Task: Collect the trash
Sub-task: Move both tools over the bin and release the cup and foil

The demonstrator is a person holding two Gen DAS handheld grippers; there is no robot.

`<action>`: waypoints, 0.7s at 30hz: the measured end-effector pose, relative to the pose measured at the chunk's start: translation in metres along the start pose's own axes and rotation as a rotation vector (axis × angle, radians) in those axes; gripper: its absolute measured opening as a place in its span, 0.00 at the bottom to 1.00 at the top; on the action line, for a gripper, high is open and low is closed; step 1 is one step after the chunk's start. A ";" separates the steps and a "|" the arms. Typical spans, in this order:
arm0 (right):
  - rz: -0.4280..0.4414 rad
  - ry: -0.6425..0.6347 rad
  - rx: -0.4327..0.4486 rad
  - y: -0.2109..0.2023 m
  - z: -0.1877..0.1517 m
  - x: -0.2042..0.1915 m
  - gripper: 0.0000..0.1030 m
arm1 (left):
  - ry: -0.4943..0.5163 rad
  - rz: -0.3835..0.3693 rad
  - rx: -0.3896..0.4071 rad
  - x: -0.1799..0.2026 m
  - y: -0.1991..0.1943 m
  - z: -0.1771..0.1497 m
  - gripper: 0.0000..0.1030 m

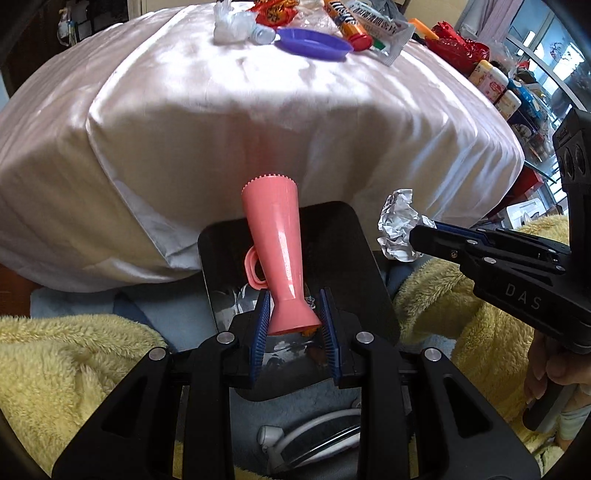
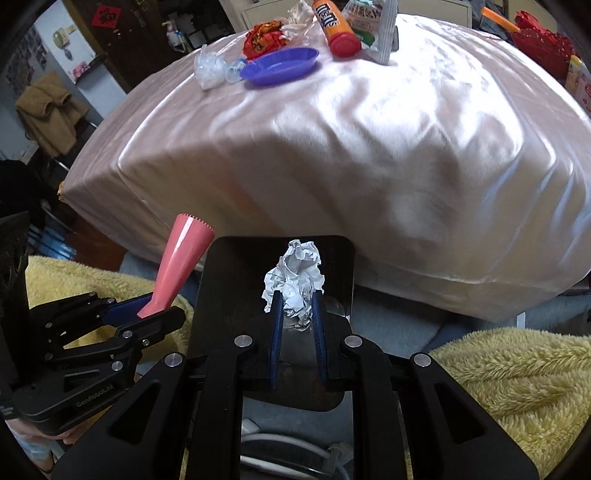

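Drop-off step: right gripper (image 2: pixel 297 310) clamps crumpled paper (image 2: pixel 295 280), left gripper (image 1: pixel 293 319) clamps pink cup (image 1: pixel 277 251); next, release over black bin (image 2: pixel 229 280).

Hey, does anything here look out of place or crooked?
Yes. The left gripper holds a pink cup by its narrow base, leaning sideways, not upright. The right gripper pinches a crumpled foil ball above the black bin, not dropped yet.

"DAS" marks the right gripper (image 1: pixel 415 236); "m&m's" runs along the orange tube (image 2: pixel 334 27).
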State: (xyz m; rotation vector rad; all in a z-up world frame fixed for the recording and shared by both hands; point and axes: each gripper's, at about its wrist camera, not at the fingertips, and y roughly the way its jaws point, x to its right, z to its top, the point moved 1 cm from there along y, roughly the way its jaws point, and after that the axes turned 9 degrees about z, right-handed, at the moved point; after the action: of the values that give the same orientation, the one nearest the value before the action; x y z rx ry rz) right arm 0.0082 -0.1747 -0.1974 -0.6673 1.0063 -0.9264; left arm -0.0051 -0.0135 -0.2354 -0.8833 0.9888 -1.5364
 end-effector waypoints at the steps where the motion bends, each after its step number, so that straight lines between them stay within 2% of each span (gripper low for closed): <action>1: 0.005 0.003 -0.006 0.003 -0.002 0.001 0.16 | 0.000 0.001 -0.010 -0.001 0.005 -0.002 0.25; 16: 0.035 0.034 -0.072 0.026 -0.006 0.009 0.20 | 0.018 -0.006 -0.079 -0.001 0.028 -0.012 0.26; 17: 0.032 0.038 -0.076 0.027 -0.006 0.010 0.22 | 0.016 -0.004 -0.081 -0.001 0.029 -0.012 0.27; 18: 0.028 0.044 -0.078 0.028 -0.006 0.011 0.25 | 0.013 -0.004 -0.082 -0.003 0.028 -0.012 0.33; 19: 0.025 0.049 -0.079 0.028 -0.006 0.012 0.33 | 0.010 -0.004 -0.082 -0.003 0.028 -0.012 0.39; 20: 0.022 0.053 -0.077 0.028 -0.006 0.012 0.38 | 0.009 -0.002 -0.082 -0.003 0.028 -0.012 0.40; 21: 0.019 0.056 -0.073 0.028 -0.006 0.013 0.39 | 0.007 -0.002 -0.083 -0.003 0.028 -0.011 0.41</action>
State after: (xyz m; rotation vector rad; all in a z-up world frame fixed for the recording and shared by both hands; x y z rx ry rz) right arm 0.0145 -0.1734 -0.2279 -0.6944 1.0988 -0.8995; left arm -0.0041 -0.0118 -0.2657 -0.9376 1.0633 -1.5102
